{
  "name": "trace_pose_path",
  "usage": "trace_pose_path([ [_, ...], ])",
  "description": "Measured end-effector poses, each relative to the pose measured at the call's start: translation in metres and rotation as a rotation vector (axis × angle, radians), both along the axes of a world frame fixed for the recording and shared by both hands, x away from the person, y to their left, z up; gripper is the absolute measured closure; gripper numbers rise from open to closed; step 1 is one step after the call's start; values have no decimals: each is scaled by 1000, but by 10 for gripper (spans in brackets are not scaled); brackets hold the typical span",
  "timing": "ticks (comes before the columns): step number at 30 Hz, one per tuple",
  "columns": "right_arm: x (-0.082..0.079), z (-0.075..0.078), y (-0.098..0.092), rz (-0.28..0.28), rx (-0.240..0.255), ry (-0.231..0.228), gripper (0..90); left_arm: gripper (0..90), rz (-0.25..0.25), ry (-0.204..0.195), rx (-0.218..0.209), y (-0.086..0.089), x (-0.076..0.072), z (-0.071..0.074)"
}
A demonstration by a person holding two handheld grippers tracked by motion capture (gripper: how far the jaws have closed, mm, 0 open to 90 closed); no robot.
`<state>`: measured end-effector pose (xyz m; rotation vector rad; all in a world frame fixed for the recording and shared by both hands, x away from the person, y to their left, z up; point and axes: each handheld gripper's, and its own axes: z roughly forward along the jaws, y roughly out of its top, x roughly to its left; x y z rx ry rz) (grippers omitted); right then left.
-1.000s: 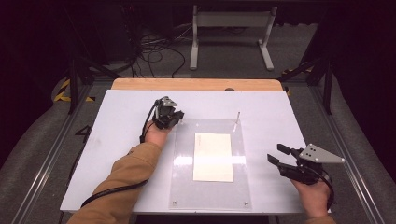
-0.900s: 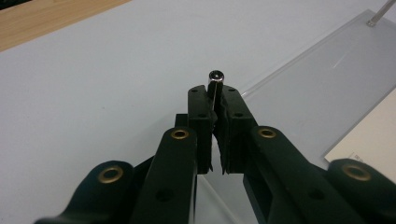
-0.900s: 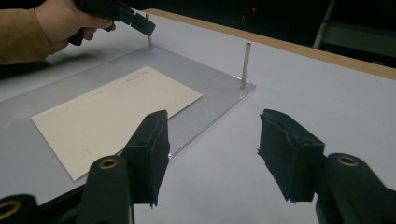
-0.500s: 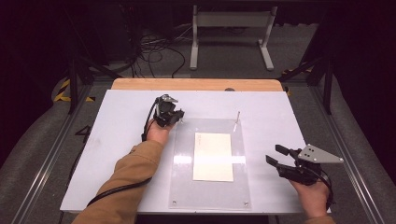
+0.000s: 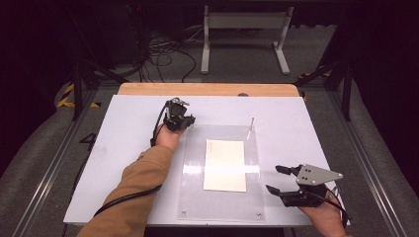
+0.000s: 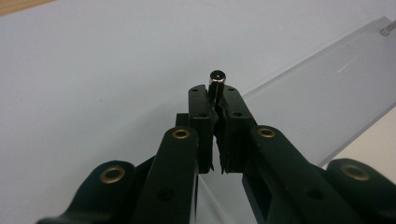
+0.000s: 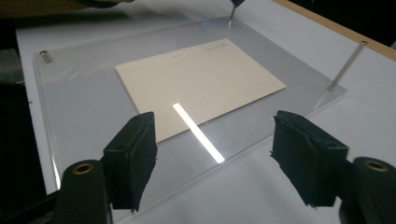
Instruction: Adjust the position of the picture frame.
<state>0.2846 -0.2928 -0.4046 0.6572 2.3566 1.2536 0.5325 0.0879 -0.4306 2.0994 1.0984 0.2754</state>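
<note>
A clear acrylic plate (image 5: 192, 173) lies on the white table with a cream card (image 5: 225, 165) under its middle. At the plate's far left corner my left gripper (image 5: 184, 121) is shut on a small metal pin (image 6: 217, 80), which stands up between its jaw tips (image 6: 215, 93). A thin metal pin (image 5: 251, 126) stands at the far right corner. My right gripper (image 5: 272, 178) hovers just off the plate's right edge. Its jaws (image 7: 219, 140) have just been opening and grip nothing. The card (image 7: 201, 81) and the plate (image 7: 84, 107) lie ahead of them.
The white table top (image 5: 123, 148) has a wooden strip (image 5: 207, 89) along its far edge. Short studs sit in the plate's near corners (image 5: 184, 213) (image 5: 258, 215). Cables and a metal stand are on the floor beyond. A black cable trails from the left sleeve.
My right gripper has shifted left toward the plate's edge and its jaws stand wider apart. The left gripper has stayed at the far left corner.
</note>
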Motion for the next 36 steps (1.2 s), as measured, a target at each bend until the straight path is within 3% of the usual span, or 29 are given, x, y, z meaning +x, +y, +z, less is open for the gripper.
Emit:
trace_pose_path([
  [4, -6, -1, 12, 69, -33, -10, 173, 858, -14, 3, 26, 0, 3, 2],
  [5, -8, -2, 15, 91, -42, -11, 144, 857, -15, 18, 12, 0, 3, 2],
  [10, -9, -4, 20, 118, -61, -8, 100, 857, -11, 35, 4, 1, 7, 2],
  [11, -9, -4, 20, 121, -61, -3, 97, 857, -7, 48, -15, 1, 7, 2],
  [14, -9, -4, 20, 129, -58, 1, 85, 857, -13, 49, 2, 1, 9, 3],
  [19, -12, -3, 23, 169, -44, -3, 47, 857, -6, 64, -12, 1, 10, 3],
  [36, -25, -17, 45, 256, -217, -56, 1, 856, -11, 80, -28, 2, 13, 2],
])
